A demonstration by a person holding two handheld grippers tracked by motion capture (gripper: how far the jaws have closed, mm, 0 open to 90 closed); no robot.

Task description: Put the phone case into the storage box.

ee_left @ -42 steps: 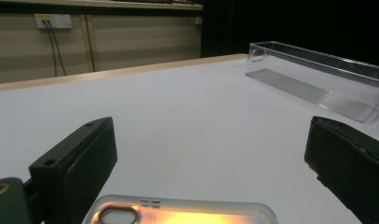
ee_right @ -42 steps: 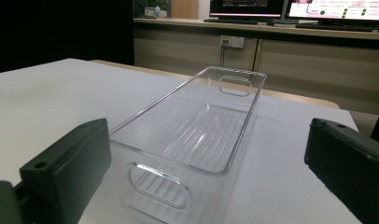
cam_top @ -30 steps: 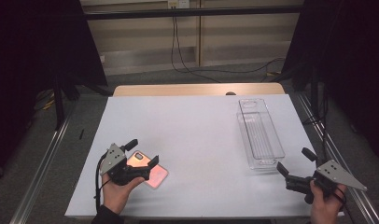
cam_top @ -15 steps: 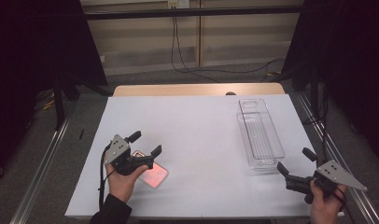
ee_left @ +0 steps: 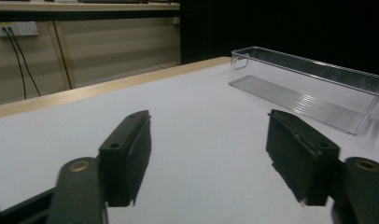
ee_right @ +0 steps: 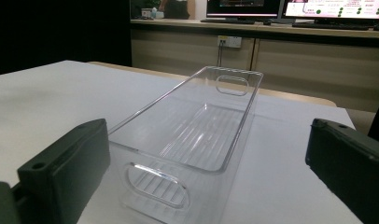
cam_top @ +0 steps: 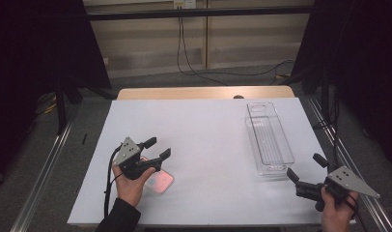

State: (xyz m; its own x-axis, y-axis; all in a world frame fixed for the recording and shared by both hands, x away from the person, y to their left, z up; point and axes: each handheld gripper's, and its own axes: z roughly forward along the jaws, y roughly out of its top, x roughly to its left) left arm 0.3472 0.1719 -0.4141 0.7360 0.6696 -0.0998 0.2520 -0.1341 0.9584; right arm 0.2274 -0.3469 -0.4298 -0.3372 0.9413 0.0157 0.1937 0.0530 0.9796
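Now my left gripper (cam_top: 158,148) has lifted off the pink card (cam_top: 159,182), fingers half closing on nothing; the card lies on the bench (cam_top: 208,140) below; my right gripper (cam_top: 305,166) waits wide open by the clear tray (cam_top: 269,140).

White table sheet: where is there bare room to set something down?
Most of the sheet is bare: the wide middle between the left gripper and the clear bin, plus the far-left stretch. Crowded spots: the pink flat item under that gripper, and the near-right corner by the right gripper.
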